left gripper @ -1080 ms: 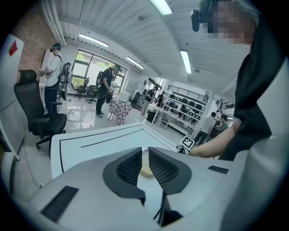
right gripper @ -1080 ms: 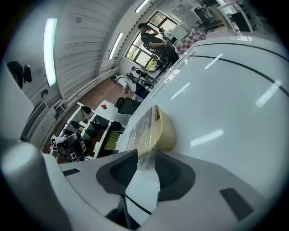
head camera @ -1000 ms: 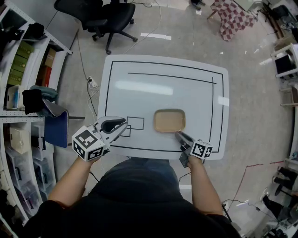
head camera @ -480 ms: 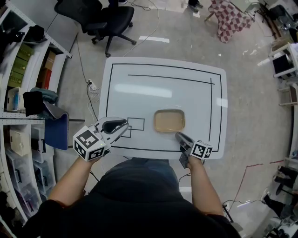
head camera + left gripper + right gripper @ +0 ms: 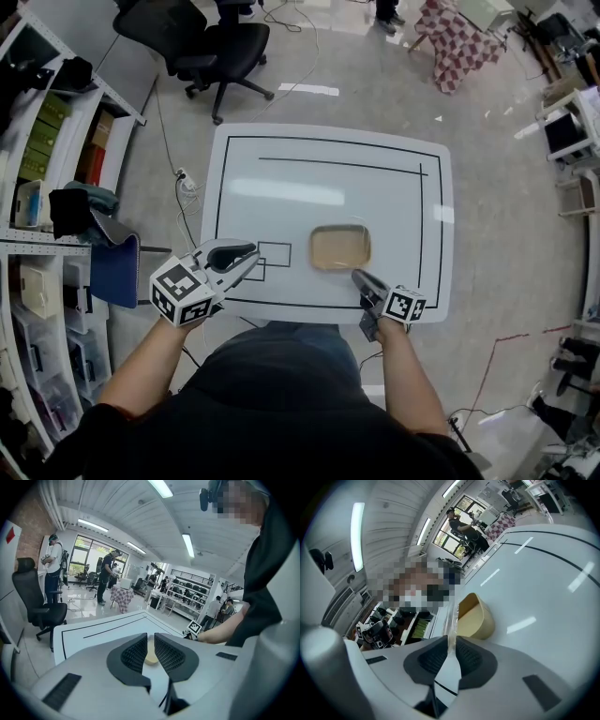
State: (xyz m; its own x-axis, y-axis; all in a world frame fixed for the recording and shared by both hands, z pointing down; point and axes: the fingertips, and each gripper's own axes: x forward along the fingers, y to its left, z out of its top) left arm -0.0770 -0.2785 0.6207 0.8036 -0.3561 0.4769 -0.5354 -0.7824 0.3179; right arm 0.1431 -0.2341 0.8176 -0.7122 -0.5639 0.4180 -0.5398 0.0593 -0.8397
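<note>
Metal shelves (image 5: 37,187) are seen far left, beside the white table (image 5: 281,197). The left gripper (image 5: 253,260) is held over the table's near-left edge, jaws slightly parted and empty. A tan tray (image 5: 340,247) is set right of centre, unobstructed. Its clear lid (image 5: 451,613) is pinched by the right gripper (image 5: 357,276).

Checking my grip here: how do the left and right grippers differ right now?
The left gripper has jaws slightly apart, empty; the right gripper clamps a clear plastic lid. Left sits near the left edge of the table, right beside the tan container. Each carries a marker cube.
</note>
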